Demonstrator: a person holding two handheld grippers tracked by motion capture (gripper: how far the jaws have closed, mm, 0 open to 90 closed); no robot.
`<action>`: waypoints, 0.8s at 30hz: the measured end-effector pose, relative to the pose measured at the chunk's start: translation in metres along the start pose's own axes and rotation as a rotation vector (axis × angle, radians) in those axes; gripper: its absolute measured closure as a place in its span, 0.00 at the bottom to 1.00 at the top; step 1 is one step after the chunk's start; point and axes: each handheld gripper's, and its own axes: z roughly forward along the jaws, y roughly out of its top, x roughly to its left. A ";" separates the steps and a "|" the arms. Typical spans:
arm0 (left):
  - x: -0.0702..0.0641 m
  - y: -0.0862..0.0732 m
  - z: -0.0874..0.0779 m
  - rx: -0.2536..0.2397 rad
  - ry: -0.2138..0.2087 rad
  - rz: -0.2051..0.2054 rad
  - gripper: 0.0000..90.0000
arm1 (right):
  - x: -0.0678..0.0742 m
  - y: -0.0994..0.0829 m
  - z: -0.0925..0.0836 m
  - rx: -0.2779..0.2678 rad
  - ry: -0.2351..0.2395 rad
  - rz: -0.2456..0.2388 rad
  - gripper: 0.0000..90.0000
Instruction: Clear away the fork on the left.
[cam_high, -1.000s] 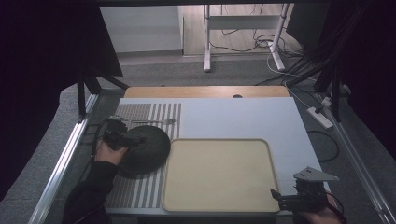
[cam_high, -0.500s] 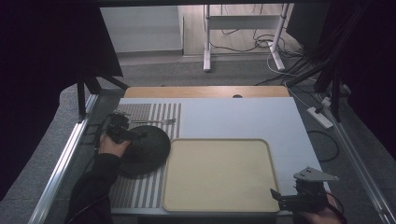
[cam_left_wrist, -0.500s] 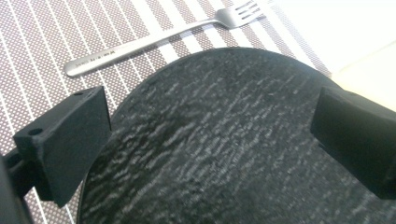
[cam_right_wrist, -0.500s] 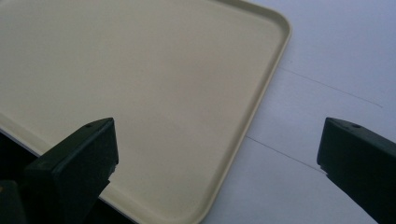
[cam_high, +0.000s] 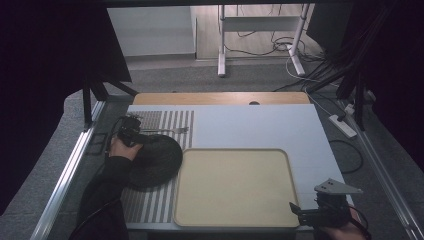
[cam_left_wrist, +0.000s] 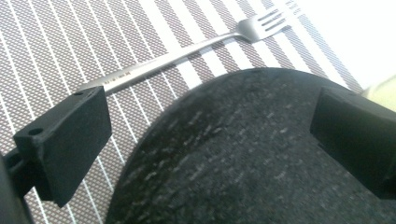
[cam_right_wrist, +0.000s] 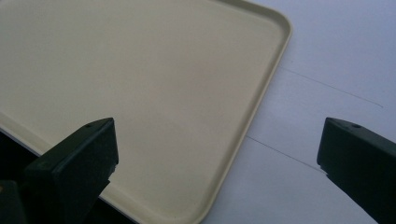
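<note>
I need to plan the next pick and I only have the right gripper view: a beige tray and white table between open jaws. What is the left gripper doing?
Observer: The left gripper hangs over the far rim of a dark round plate, jaws apart.
Operator: Holding anything?
Observer: No. In the left gripper view nothing sits between its jaws; the plate lies below them.
Operator: Anything else near it?
Observer: A fork lies flat on the striped placemat just beyond the plate, tines pointing toward the white table.
Operator: And the tray?
Observer: The tray holds nothing, and its left edge sits right beside the plate.
</note>
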 end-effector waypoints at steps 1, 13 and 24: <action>0.001 0.001 0.001 0.001 0.002 0.001 0.00 | 0.000 0.000 0.000 0.000 0.000 0.000 0.00; 0.020 0.010 0.006 0.006 0.010 -0.032 0.35 | 0.000 0.000 0.000 0.002 0.003 -0.002 0.00; 0.034 0.023 0.018 0.047 0.119 -0.031 0.99 | 0.000 0.000 0.000 0.004 0.008 -0.001 0.00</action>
